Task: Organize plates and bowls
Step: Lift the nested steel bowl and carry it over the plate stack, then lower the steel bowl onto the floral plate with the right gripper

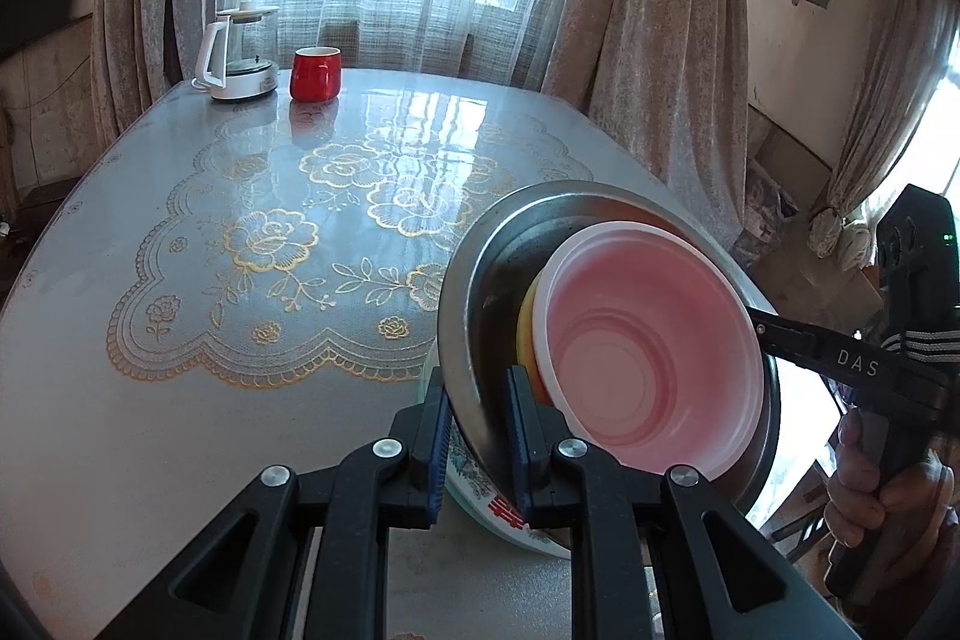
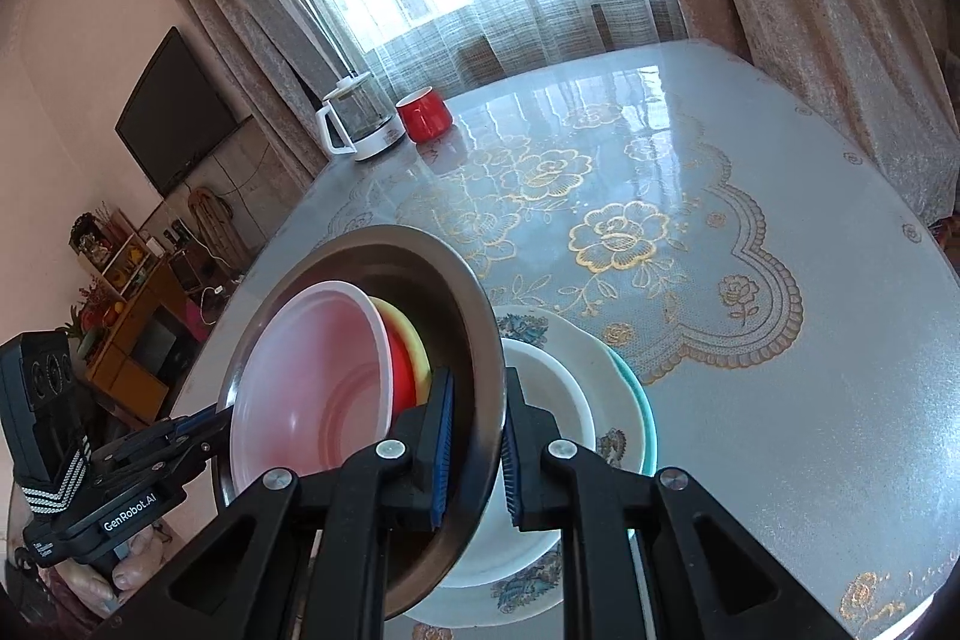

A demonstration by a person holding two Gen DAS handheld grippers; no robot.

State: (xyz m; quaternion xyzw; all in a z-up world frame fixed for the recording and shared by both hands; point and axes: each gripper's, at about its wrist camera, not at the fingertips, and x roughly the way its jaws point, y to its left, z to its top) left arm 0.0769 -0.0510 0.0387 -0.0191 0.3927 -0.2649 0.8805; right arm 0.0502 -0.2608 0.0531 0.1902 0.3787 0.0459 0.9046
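**Operator:** State the jaw condition and the location of the load.

**Technician:** Both sets of jaws stand narrow, each clamped on the rim of the steel bowl (image 1: 474,328). The left gripper (image 1: 477,436) holds the rim edge nearest it. The right gripper (image 2: 477,445) holds the opposite edge. The bowl hangs between the two, tilted, its opening turned inward toward the far gripper in each view. Nested inside it are the pink bowl (image 1: 648,340), then a red bowl (image 2: 401,364) and a yellow bowl (image 2: 414,340).

**Operator:** What relation governs the next move?

**Technician:** The plate stack (image 2: 624,400) lies directly beyond and below the jaws, on the table (image 1: 180,400). The steel bowl's base sits close above it; contact cannot be confirmed. In my judgement, the rim must be levelled before lowering. Both hands are equally near, so both must lower together.

**Operator:** What does each view add?

**Technician:** The right wrist view shows the stack clearly: a white dish on a floral plate over a teal-rimmed plate. The left wrist view shows only a sliver of floral plate (image 1: 480,484) beneath the bowl, but shows a hand (image 1: 882,490) on the right gripper's handle.
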